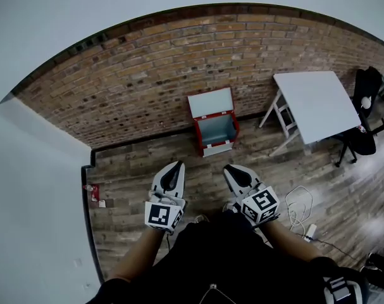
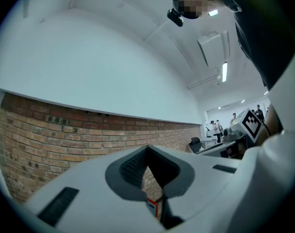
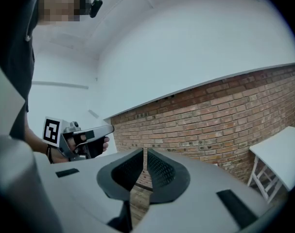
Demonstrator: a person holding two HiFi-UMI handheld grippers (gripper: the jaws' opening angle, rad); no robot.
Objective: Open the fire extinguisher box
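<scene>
While both jaws are closed on nothing, left gripper (image 1: 176,165) and right gripper (image 1: 229,168) are held well apart from the fire extinguisher box (image 1: 198,135) by the brick wall (image 1: 147,75); its raised lid (image 1: 210,102) could get knocked shut if bumped.

Open office, brick wall (image 1: 179,62), white table (image 1: 315,103), chair (image 1: 359,141)

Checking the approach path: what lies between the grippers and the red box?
Only bare wooden floor, in the head view; the left gripper and right gripper are both short of the red box.
</scene>
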